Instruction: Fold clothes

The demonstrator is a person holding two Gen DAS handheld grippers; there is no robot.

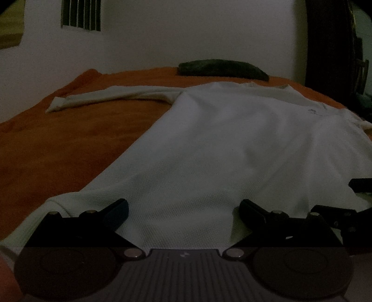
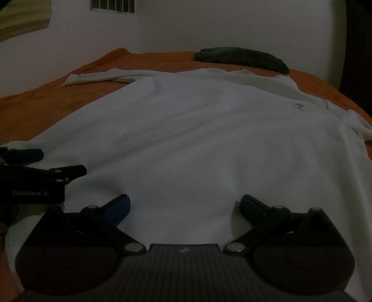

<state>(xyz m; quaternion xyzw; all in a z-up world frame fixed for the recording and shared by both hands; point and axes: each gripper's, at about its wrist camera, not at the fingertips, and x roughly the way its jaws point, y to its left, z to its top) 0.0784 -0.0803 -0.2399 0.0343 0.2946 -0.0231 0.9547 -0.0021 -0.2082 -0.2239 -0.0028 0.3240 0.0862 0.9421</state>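
Observation:
A white long-sleeved shirt [image 1: 232, 144] lies spread flat on an orange bed cover [image 1: 58, 144], hem towards me and collar far away. One sleeve [image 1: 111, 97] stretches out to the left. My left gripper [image 1: 183, 209] hovers open over the hem near the shirt's left edge, nothing between its fingers. My right gripper [image 2: 184, 205] is open too, over the middle of the hem [image 2: 186, 185]. The left gripper [image 2: 46, 162] shows at the left edge of the right wrist view, and part of the right gripper [image 1: 344, 209] at the right edge of the left wrist view.
A dark folded cloth [image 1: 220, 67] lies at the far end of the bed [image 2: 34, 111]. White walls stand behind, with a barred vent [image 1: 81, 14] high up. Dark furniture [image 1: 337, 58] rises to the right of the bed.

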